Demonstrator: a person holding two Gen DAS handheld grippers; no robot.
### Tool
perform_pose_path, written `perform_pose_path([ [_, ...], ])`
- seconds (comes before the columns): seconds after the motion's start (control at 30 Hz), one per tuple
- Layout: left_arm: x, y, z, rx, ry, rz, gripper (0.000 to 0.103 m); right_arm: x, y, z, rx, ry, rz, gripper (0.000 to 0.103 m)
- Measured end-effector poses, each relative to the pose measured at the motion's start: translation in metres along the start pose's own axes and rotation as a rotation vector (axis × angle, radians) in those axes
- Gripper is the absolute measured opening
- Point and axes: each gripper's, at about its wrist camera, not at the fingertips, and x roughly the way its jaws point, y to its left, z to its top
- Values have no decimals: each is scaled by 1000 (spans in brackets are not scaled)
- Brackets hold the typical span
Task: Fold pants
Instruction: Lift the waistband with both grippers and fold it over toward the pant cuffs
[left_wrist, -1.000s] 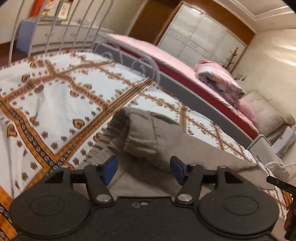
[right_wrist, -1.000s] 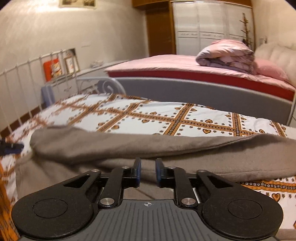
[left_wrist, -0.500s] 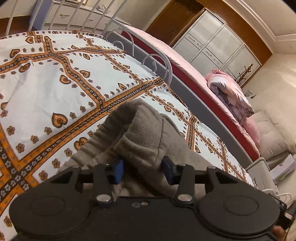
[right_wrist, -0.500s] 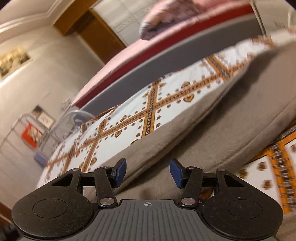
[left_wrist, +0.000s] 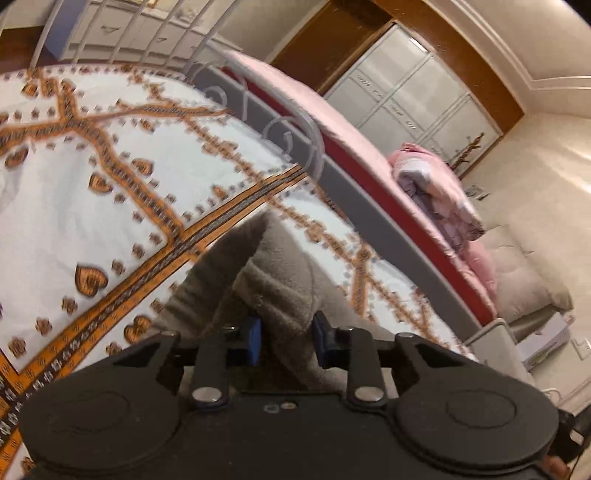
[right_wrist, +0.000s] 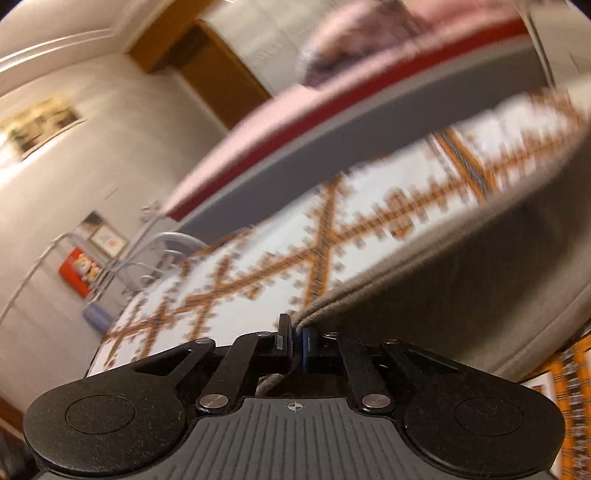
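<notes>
The grey fleece pants (left_wrist: 280, 280) lie on the patterned bedspread (left_wrist: 92, 192). In the left wrist view my left gripper (left_wrist: 286, 341) has its blue pads on both sides of a bunched fold of the pants and is shut on it. In the right wrist view my right gripper (right_wrist: 297, 341) is shut on a thin edge of the pants (right_wrist: 461, 291), which stretch away to the right, lifted off the bedspread (right_wrist: 280, 254).
A grey bed rail (left_wrist: 369, 206) and a second bed with pink bedding (left_wrist: 436, 192) lie beyond. A white metal bed frame (left_wrist: 122, 33) stands at the far end. White wardrobe doors (left_wrist: 413, 107) line the back wall.
My right gripper went from open to shut on the pants' edge and lifted it. My left gripper closed tighter on the bunched fold. Both views tilted and blurred with motion.
</notes>
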Motion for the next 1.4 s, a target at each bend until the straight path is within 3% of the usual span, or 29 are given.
perform_pose_path([
  [0.2, -49, -5, 7, 9, 6, -37, 17, -104, 18, -31, -138, -72, 47, 5],
  [0.4, -78, 13, -13, 23, 80, 15, 17, -170, 29, -97, -273, -76, 48, 6],
  [0.53, -62, 40, -37, 7, 192, 117, 16, -142, 30, -144, -282, 24, -7, 6],
  [0.6, -64, 44, -41, -9, 165, 107, 16, -123, 21, -154, -252, 111, -44, 6],
  [0.73, -65, 39, -38, 20, 161, 121, 16, -113, 3, -156, -78, 116, -12, 8],
  [0.8, -63, 36, -38, 41, 164, 136, 16, -110, -4, -152, 4, 108, -10, 15],
  [0.9, -62, 31, -36, 34, 168, 144, 15, -98, -9, -148, 63, 128, -17, 14],
  [1.07, -81, 20, -24, 85, 167, 76, 15, -127, 30, -130, -60, 6, 42, 9],
  [1.2, -95, 21, -22, 132, 194, 80, 15, -149, 54, -130, -142, -9, 78, 9],
  [1.33, -86, 36, -37, 139, 264, 144, 15, -140, 51, -158, -164, 71, 56, 9],
  [1.4, -82, 40, -43, 134, 245, 155, 15, -121, 43, -179, -159, 145, -4, 9],
])
